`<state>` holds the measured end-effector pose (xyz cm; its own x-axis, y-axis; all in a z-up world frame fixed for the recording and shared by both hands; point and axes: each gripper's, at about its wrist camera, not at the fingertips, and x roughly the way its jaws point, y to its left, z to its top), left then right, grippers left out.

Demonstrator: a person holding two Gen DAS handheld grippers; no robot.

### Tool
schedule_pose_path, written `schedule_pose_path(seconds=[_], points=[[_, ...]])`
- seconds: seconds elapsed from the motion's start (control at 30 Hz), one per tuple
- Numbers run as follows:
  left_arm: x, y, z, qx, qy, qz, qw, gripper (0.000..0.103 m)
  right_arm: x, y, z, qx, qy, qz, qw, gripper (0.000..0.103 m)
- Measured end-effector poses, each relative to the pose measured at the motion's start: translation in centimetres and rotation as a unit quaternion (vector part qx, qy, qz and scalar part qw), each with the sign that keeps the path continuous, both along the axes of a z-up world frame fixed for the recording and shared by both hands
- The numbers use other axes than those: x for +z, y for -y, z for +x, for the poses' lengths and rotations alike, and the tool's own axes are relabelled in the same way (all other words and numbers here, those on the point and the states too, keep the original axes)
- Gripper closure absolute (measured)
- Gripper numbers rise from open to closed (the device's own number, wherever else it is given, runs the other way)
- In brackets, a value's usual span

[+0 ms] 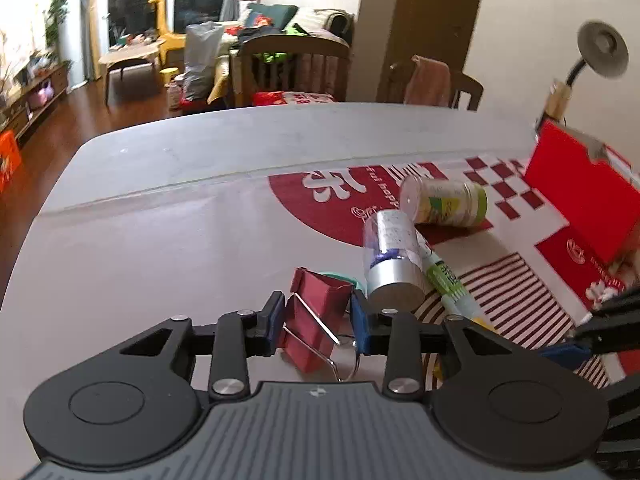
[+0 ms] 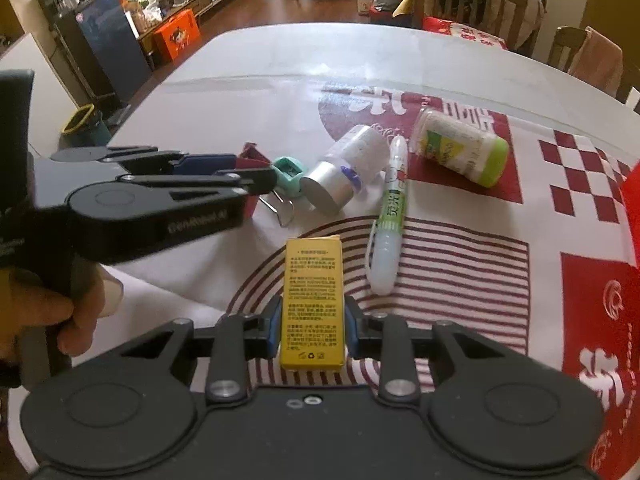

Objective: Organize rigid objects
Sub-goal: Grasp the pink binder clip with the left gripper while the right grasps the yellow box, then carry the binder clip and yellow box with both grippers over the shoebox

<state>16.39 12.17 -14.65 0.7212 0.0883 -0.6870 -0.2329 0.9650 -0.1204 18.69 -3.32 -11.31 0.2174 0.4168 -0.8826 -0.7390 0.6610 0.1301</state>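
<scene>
A home living room: sofa (image 1: 304,20), wooden chairs (image 1: 294,64) and coffee table (image 1: 130,56).

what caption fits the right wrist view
Right gripper clamps a yellow box while the left gripper grips a red binder clip.

The matte black plastic right gripper (image 2: 312,328) has round hinge discs, silver screw heads and blue-padded fingertips (image 2: 274,326). The matching left gripper (image 2: 256,172) carries faint white lettering (too blurred to read) on its side.
</scene>
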Motion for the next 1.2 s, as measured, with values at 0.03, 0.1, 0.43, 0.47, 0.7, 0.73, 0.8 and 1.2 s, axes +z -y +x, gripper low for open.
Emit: schedule_pose_path(seconds=[0.03, 0.1, 0.43, 0.47, 0.7, 0.73, 0.8, 1.2], points=[[0.1, -0.2, -0.2, 0.004, 0.001, -0.005, 1.0, 0.071, 0.3, 0.3, -0.1, -0.003, -0.001, 0.003, 1.0, 0.074], [0.3, -0.2, -0.7, 0.01, 0.001, -0.007, 0.9999, 0.071, 1.0, 1.0, -0.3, -0.01, -0.004, 0.007, 1.0, 0.074], [1.6, 0.0, -3.4, 0.034, 0.006, -0.017, 0.9993, 0.082, 5.1, 4.2, -0.8, -0.028, 0.025, 0.038, 0.999, 0.074], [1.8, 0.1, -3.7, 0.036, 0.008, -0.016, 0.9992, 0.082, 5.5, 4.5, -0.7, -0.03, 0.028, 0.041, 0.998, 0.074], [4.2, 1.5, -5.2, 0.026, 0.028, 0.002, 0.9993, 0.092, 7.9, 7.5, 0.2, -0.043, 0.051, 0.06, 0.996, 0.074], [4.4, 1.9, -5.2, 0.022, 0.026, 0.009, 0.9994, 0.092, 8.1, 8.0, 0.3, -0.046, 0.053, 0.061, 0.996, 0.074], [4.5, 2.3, -5.2, 0.016, 0.022, 0.016, 0.9995, 0.091, 8.3, 9.0, 0.5, -0.051, 0.051, 0.063, 0.995, 0.074], [3.1, 0.3, -4.2, 0.008, 0.013, -0.015, 0.9998, 0.033, 8.3, 11.6, 0.3, -0.087, 0.035, 0.068, 0.993, 0.074]])
